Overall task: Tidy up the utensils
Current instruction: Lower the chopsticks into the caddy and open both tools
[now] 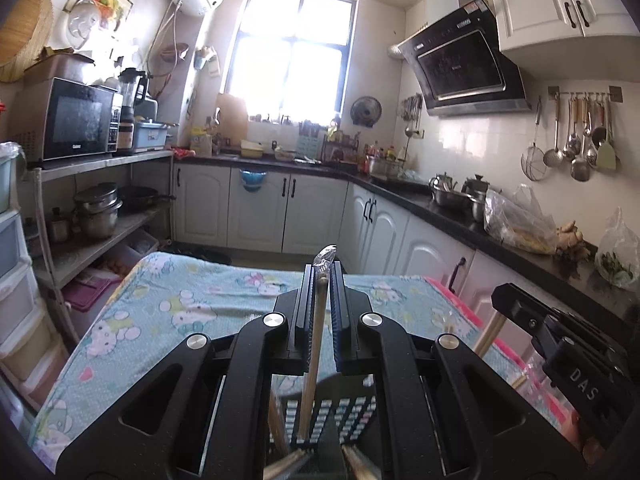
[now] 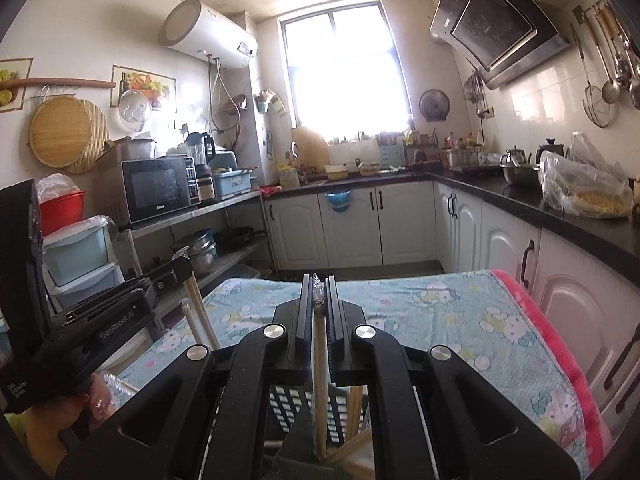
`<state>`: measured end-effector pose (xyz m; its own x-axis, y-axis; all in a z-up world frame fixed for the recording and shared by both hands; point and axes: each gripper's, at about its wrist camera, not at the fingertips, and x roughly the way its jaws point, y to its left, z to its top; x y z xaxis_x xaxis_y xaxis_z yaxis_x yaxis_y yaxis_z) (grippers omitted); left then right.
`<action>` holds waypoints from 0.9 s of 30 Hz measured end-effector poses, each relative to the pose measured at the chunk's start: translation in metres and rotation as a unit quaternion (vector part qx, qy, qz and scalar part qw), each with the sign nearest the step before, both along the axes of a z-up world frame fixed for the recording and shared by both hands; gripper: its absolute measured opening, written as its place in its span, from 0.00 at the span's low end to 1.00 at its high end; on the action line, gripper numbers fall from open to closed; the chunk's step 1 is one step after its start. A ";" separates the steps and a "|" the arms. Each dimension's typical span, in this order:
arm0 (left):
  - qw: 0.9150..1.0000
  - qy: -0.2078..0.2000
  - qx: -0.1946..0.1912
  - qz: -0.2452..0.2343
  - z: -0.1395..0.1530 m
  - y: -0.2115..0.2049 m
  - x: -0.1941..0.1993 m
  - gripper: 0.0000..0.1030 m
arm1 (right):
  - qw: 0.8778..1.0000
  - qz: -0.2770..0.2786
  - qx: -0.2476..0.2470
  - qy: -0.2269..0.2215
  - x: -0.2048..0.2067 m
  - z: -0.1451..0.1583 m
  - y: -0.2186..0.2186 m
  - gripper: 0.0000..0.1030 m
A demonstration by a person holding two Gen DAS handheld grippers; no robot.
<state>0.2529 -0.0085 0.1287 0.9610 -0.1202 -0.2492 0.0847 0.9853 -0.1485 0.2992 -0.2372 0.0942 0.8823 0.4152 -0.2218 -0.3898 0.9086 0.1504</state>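
Note:
In the left wrist view my left gripper [image 1: 323,276] is shut on a wooden chopstick pair [image 1: 315,344] in a clear plastic sleeve. The crinkled tip of the sleeve pokes up past the fingertips. The lower end of the pair reaches down into a black slotted utensil holder [image 1: 348,410] that has more chopsticks [image 1: 280,432] in it. In the right wrist view my right gripper [image 2: 319,284] is likewise shut on a wrapped chopstick pair [image 2: 320,364] over the same holder [image 2: 286,402]. Each gripper shows in the other's view: the right gripper [image 1: 500,294] and the left gripper [image 2: 182,270], each gripping sticks.
The holder stands on a table under a light blue cartoon-cat cloth [image 1: 192,300] with a pink blanket edge [image 2: 560,340]. A black counter [image 1: 460,216] with pots and bags runs along the right. A metal shelf with a microwave [image 1: 76,120] stands to the left.

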 end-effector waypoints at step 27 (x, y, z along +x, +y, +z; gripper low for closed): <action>0.997 0.060 0.005 -0.037 0.000 0.004 -0.051 0.37 | 0.999 0.013 -0.021 0.048 -0.037 -0.002 -0.008 0.31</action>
<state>0.2022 -0.0049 0.1282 0.9125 -0.1864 -0.3642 0.1393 0.9786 -0.1517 0.2620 -0.2451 0.0925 0.8452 0.4256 -0.3231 -0.3982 0.9049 0.1505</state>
